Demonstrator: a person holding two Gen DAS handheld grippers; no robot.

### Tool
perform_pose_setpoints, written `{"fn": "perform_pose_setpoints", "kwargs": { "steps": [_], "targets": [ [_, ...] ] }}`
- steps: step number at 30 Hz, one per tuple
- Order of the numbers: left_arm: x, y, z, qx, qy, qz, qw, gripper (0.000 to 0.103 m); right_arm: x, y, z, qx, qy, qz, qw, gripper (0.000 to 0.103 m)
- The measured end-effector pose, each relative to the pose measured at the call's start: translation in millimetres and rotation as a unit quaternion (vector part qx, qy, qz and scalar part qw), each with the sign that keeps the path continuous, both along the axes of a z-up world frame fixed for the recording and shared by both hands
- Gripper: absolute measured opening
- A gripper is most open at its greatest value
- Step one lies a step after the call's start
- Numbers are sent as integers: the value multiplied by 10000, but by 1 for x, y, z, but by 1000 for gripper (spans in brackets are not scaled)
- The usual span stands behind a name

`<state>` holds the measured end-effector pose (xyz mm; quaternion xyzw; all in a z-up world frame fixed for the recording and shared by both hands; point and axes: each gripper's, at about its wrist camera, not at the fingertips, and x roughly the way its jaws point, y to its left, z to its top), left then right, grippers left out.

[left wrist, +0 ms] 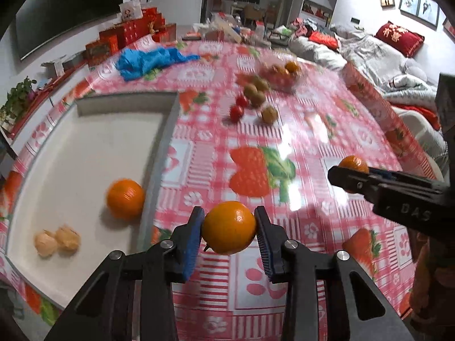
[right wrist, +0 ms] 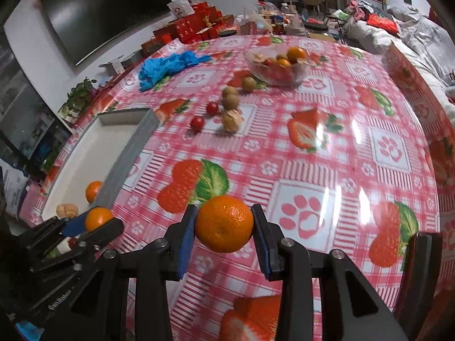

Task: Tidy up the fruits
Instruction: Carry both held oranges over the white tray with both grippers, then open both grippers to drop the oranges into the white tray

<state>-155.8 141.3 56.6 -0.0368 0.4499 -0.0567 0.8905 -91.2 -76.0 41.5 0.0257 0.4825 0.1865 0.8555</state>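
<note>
Clamping an orange apiece, left claw (left wrist: 229,227) and right claw (right wrist: 224,224); tray (left wrist: 167,130) leftward part-filled, loose fruit (right wrist: 230,105) ahead.

Left gripper (left wrist: 229,228) and right gripper (right wrist: 224,224): black angular frames, blue ribbed pads, silver round screws (embossed lettering, partly legible, on side bodies).

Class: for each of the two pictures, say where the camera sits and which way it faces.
Left wrist view: sits on the left tool, looks forward and down over the table; own fingers grip an orange; the right tool shows at right.
Right wrist view: sits on the right tool, same direction; own fingers grip another orange; the left tool shows at left.
Shared: white tray, glass bowl.
</note>
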Motion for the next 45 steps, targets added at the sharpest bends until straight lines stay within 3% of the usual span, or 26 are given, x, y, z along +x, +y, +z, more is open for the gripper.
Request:
{"fn": "perform_pose_setpoints", "kwargs": {
  "steps": [12, 22, 26, 32, 38, 45],
  "targets": [
    [11, 86, 51, 179, -498, 688, 9962, 38, 22, 67, 49, 52, -362, 643, 9973, 41],
    [24, 144, 60, 277, -581, 1187, 9908, 38, 47, 143, 69, 105, -332, 1215, 9920, 41],
    [30, 161, 48, 159, -451, 1406, 9889, 38, 54, 172, 60, 98, -154, 1434, 9895, 41],
    [34, 173, 13, 90, -124, 1617, 9867, 38, 48, 204, 20, -26, 282, 1701, 9850, 41],
    [36, 172, -12, 100, 145, 1650, 9861, 38, 45, 215, -13, -199, 639, 1800, 9814, 41],
    [34, 169, -20, 93, 181, 1643, 9862, 38, 48, 213, -19, -178, 729, 1813, 9806, 43]
  ]
}}
